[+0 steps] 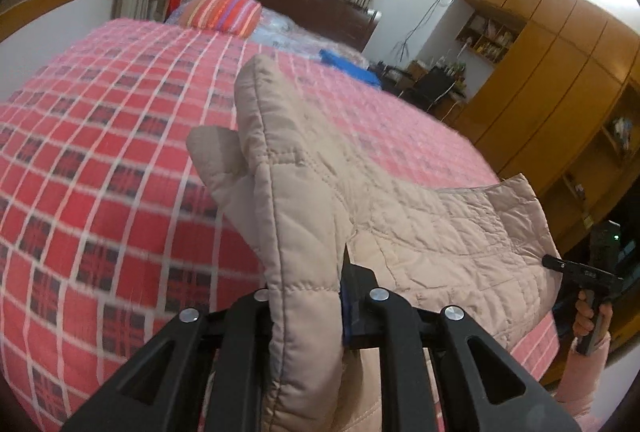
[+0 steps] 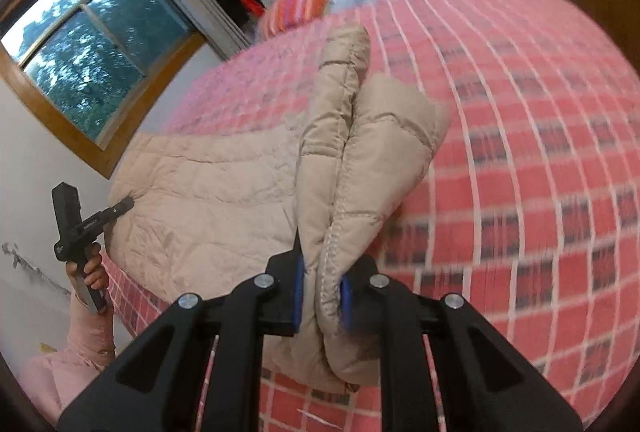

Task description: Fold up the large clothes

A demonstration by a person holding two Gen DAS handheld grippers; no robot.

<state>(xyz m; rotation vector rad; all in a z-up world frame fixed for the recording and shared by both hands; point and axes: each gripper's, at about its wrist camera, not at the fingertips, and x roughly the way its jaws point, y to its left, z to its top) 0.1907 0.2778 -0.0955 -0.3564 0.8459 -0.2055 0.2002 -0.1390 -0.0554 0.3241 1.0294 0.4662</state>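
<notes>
A beige quilted jacket (image 1: 432, 228) is being held up over a red checked bed (image 1: 104, 136). Its edge is being clenched by the left gripper (image 1: 308, 312), another fold by the right gripper (image 2: 322, 296). No writing can be read.

Each wrist camera looks forward along its hand-held gripper, close to the quilted jacket (image 1: 400, 216); both views share the bed (image 2: 520, 152).

The beige quilted jacket (image 1: 400, 216) is stitched, puffy cloth with a faint sheen. The checked bedspread (image 1: 112, 160) looks like soft matt fabric. Each gripper (image 2: 320, 292) is matt black plastic (blue pads, shiny metal rivets). The wardrobe (image 1: 560, 80) is glossy wood.
</notes>
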